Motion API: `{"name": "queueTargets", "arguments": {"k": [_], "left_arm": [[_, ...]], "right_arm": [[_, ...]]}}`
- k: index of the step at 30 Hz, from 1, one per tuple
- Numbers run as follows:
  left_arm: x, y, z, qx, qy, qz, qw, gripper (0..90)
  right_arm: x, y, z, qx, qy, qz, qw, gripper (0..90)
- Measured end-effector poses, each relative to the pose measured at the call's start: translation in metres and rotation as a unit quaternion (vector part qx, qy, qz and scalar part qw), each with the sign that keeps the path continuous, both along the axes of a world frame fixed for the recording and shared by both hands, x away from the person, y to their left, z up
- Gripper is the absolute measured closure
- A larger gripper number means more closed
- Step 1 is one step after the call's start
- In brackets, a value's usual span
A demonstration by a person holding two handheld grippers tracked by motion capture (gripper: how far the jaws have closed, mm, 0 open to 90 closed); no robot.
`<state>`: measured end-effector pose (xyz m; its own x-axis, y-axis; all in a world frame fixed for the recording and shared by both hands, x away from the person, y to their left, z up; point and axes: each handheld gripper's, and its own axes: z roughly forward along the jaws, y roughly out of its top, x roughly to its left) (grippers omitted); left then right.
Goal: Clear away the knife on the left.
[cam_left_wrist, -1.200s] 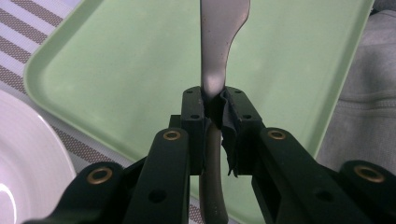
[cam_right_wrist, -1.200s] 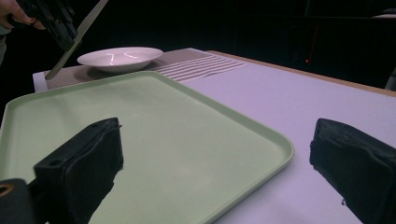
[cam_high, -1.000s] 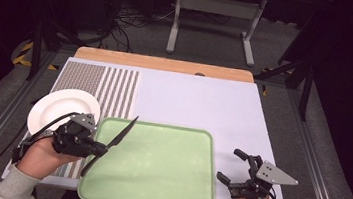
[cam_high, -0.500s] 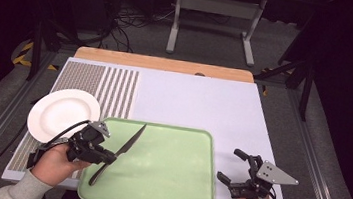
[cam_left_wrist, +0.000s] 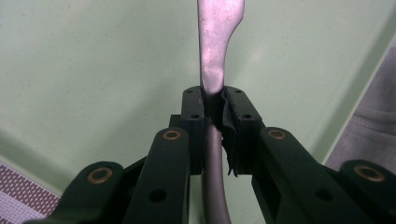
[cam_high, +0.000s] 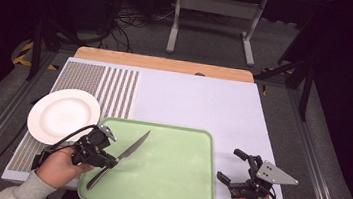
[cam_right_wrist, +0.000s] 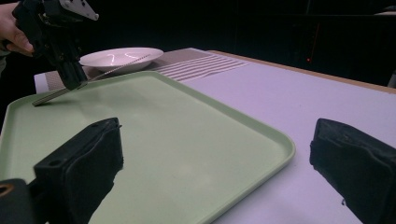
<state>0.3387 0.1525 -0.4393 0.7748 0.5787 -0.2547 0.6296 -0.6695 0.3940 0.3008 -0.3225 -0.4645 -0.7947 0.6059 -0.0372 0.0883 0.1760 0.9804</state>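
Note:
A metal knife [cam_high: 132,148] lies slantwise over the left part of the green tray [cam_high: 171,174]. My left gripper [cam_high: 113,161] is shut on its middle, where handle meets blade. In the left gripper view the pads pinch the knife [cam_left_wrist: 217,42] at the left gripper [cam_left_wrist: 215,100], above the tray [cam_left_wrist: 93,70]. From the right gripper view the knife [cam_right_wrist: 116,67] tilts, its handle end low by the tray floor and its blade tip raised. My right gripper [cam_high: 228,164] rests open at the tray's right edge, nothing between its jaws [cam_right_wrist: 215,128].
A white plate [cam_high: 64,114] sits left of the tray on a striped mat [cam_high: 110,84]. The pale tabletop [cam_high: 199,102] stretches behind the tray to a wooden far edge [cam_high: 163,64]. Cables and a stand are on the floor beyond.
My left gripper has carried the knife to the right, nearer the person and lower, from the tray's left rim to over the tray. The right gripper has stayed put.

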Motion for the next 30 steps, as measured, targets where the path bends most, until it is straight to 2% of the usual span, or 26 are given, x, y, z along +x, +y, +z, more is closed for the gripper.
{"name": "queueTargets", "arguments": {"k": [8,30], "left_arm": [[0.001,-0.004,-0.005,0.021,0.009,0.015,0.9996,79.9],[0.003,-0.012,-0.014,0.044,0.026,0.024,0.9984,79.7]], "right_arm": [[0.000,0.000,0.000,-0.001,0.001,0.000,1.0000,3.2],[0.000,0.000,0.000,-0.005,0.001,-0.001,1.0000,3.2]]}}
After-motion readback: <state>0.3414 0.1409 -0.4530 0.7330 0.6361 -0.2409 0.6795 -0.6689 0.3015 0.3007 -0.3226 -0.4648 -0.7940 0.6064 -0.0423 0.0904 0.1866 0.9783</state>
